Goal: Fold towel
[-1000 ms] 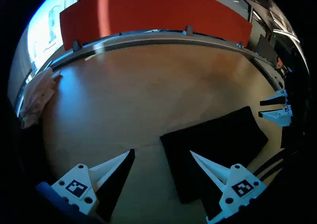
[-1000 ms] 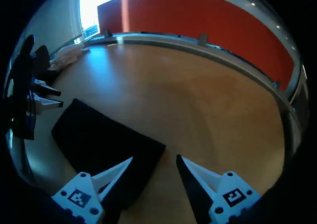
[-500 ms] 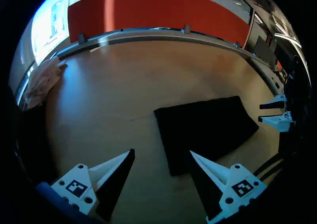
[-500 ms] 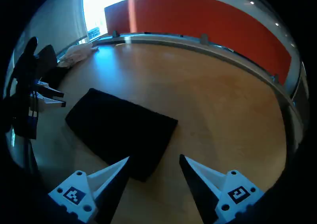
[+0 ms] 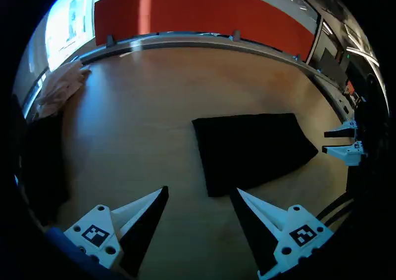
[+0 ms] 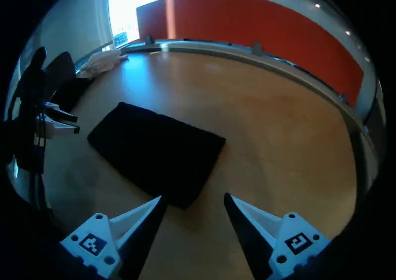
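A black towel (image 5: 250, 149) lies flat as a folded rectangle on the wooden table (image 5: 148, 112); the right gripper view has it (image 6: 158, 151) left of centre. My left gripper (image 5: 198, 193) is open above the table, its fingers just short of the towel's near edge, nothing between them. My right gripper (image 6: 193, 201) is open too, its fingertips just off the towel's near corner. The right gripper (image 5: 346, 141) also shows at the far right of the left gripper view, beside the towel. The left gripper (image 6: 62, 121) sits at the left edge of the right gripper view.
A pale crumpled cloth (image 5: 62, 84) lies at the table's far left corner, also seen as a cloth (image 6: 104, 62) in the right gripper view. An orange partition (image 5: 208, 13) runs along the table's back edge. A dark chair (image 6: 62, 79) stands by the table's left side.
Both grippers have pulled back from the towel, which earlier lay under the fingertips. It now lies wholly ahead of them, flat on the table. Both stayed open.
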